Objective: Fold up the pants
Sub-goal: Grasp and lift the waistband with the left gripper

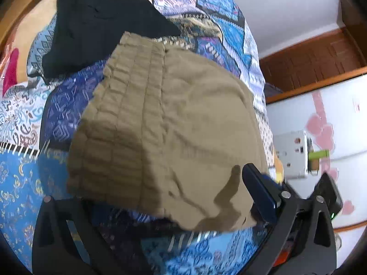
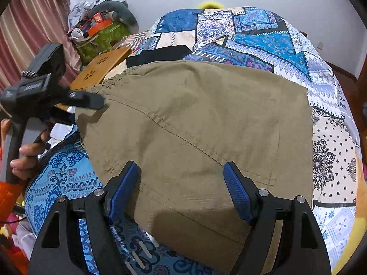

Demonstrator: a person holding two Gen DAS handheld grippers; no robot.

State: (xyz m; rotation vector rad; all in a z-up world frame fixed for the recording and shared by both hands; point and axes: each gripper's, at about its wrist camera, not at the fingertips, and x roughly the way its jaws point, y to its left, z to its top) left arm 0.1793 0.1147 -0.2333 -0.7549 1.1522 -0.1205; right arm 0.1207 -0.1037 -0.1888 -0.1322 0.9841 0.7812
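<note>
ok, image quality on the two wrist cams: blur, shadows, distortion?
Left wrist view: soft with motion blur, a gripper shadow on the khaki pants, heavy fisheye bending of the bed. Right wrist view: sharper, stitching readable, a soft shadow on the cloth near the right gripper, dark corners.

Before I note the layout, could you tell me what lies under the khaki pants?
The khaki pants lie on a blue patterned bedspread. A black garment shows beyond the waistband; whether it continues underneath is hidden.
</note>
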